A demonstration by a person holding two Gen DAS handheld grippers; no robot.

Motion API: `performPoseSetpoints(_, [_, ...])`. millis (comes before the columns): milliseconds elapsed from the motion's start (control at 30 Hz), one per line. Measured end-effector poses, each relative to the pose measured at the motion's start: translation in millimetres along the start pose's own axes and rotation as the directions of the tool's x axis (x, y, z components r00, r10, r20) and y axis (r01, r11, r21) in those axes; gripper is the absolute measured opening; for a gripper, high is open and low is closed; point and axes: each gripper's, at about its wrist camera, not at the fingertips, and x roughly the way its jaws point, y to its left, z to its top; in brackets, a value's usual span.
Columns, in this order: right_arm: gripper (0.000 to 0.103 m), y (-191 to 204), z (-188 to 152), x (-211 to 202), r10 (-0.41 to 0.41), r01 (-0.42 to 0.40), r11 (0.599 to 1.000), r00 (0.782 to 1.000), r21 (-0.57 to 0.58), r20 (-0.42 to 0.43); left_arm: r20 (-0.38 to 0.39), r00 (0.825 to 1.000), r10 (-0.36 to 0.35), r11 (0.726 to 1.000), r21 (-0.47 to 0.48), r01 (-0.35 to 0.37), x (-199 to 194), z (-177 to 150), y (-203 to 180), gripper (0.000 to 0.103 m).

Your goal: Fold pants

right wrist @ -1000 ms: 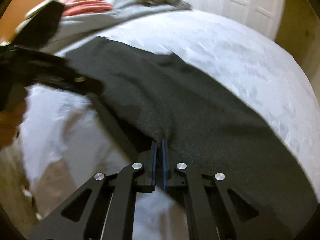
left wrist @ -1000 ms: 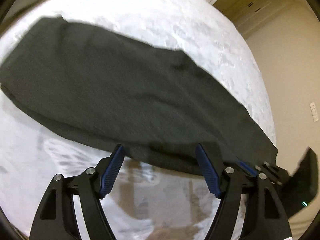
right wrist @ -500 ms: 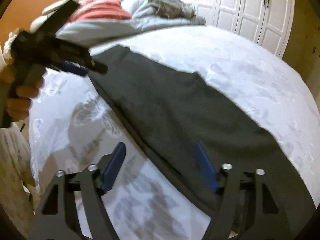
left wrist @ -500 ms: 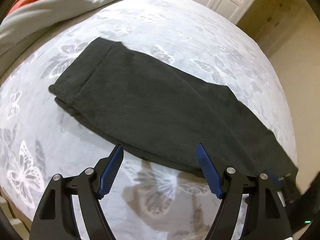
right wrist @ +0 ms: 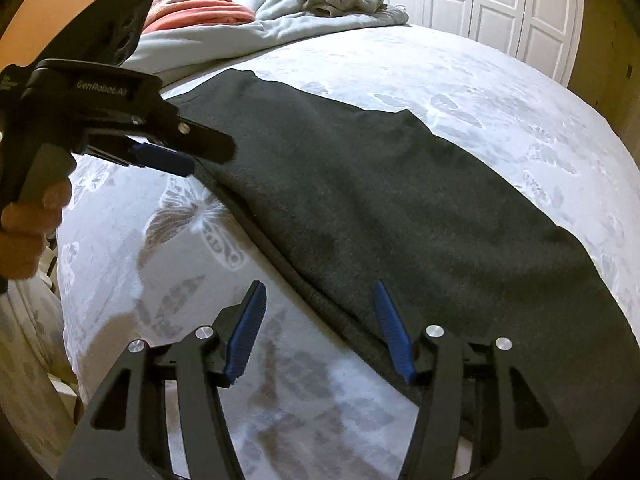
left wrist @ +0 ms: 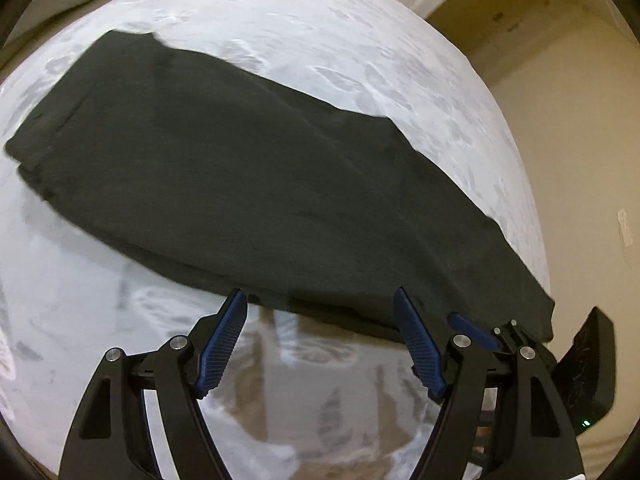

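Observation:
Dark grey pants (left wrist: 280,180), folded lengthwise, lie flat in a long strip on the white butterfly-print bed sheet (left wrist: 80,300). My left gripper (left wrist: 320,292) hovers open just above the pants' near edge, nothing between its blue pads. In the right wrist view the same pants (right wrist: 400,200) run from upper left to lower right. My right gripper (right wrist: 319,284) is open over their near edge, its right finger above the cloth and its left finger above the sheet (right wrist: 440,72). The left gripper (right wrist: 208,156) shows there too, in a person's hand (right wrist: 32,216).
A crumpled grey-blue blanket (right wrist: 320,12) and a red-striped pillow (right wrist: 200,8) are piled at the head of the bed. White closet doors (right wrist: 480,0) stand behind the bed. A beige wall (left wrist: 580,160) lies past its far side.
The right gripper was shut on a pinch of the pants' cloth; it has opened, let go and drawn back a little. The pants now lie flat. The left gripper stayed open.

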Motion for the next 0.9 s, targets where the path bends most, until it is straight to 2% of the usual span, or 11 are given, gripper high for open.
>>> performPoseSetpoints(100, [0.065,1.1,-1.0,-6.4,-0.024,0.025,1.000,1.000,-0.014,0.012,-0.010,0.999,0.031,0.999,-0.009,-0.031,12.7,0.1,-5.1,0.072])
performPoseSetpoints(167, [0.066,-0.5,-2.1,-10.2,-0.029,0.030,0.999,0.999,-0.017,0.020,-0.003,0.999,0.050,0.998,-0.032,-0.051,16.6,3.0,-3.8,0.065])
performPoseSetpoints(267, [0.065,-2.8,-0.7,-15.6,-0.006,0.006,1.000,0.999,0.001,0.047,0.018,0.999,0.038,0.996,-0.079,-0.037,4.8,6.4,0.2,0.065])
performPoseSetpoints(333, [0.064,0.0,3.2,-15.1,0.024,-0.024,1.000,0.998,0.008,0.057,0.055,0.998,0.039,0.997,-0.069,-0.035,-11.8,6.4,0.4,0.065])
performPoseSetpoints(367, [0.061,3.9,8.2,-11.9,0.040,-0.041,0.999,0.998,0.002,0.056,0.082,0.995,0.064,0.997,-0.055,-0.060,-20.8,6.6,-0.4,0.067])
performPoseSetpoints(467, [0.055,19.6,25.8,4.2,0.058,-0.056,0.998,0.997,-0.043,0.043,0.187,0.962,0.199,0.979,-0.002,-0.203,-48.1,7.3,0.2,0.067])
performPoseSetpoints(567, [0.051,36.8,45.8,33.2,0.066,-0.065,0.994,0.998,-0.085,0.014,0.237,0.932,0.273,0.960,0.001,-0.281,-62.9,9.1,10.9,0.068])
performPoseSetpoints(633, [0.041,40.3,53.1,54.1,0.070,-0.073,0.994,0.997,-0.086,-0.030,0.227,0.936,0.269,0.962,-0.015,-0.273,-67.8,10.5,23.4,0.068])
performPoseSetpoints(667, [0.028,38.0,55.5,64.3,0.078,-0.081,0.995,0.996,-0.064,-0.052,0.214,0.940,0.266,0.963,-0.023,-0.268,-68.6,11.6,29.9,0.068])
performPoseSetpoints(767, [0.014,25.7,60.0,67.3,0.153,-0.152,0.988,0.987,0.023,-0.047,0.195,0.945,0.264,0.965,-0.047,-0.259,-72.0,14.4,46.7,0.068])
performPoseSetpoints(900, [0.010,30.7,55.3,44.7,0.261,-0.261,0.965,0.965,0.029,-0.029,0.217,0.943,0.251,0.967,-0.090,-0.236,-89.1,13.4,67.5,0.068])
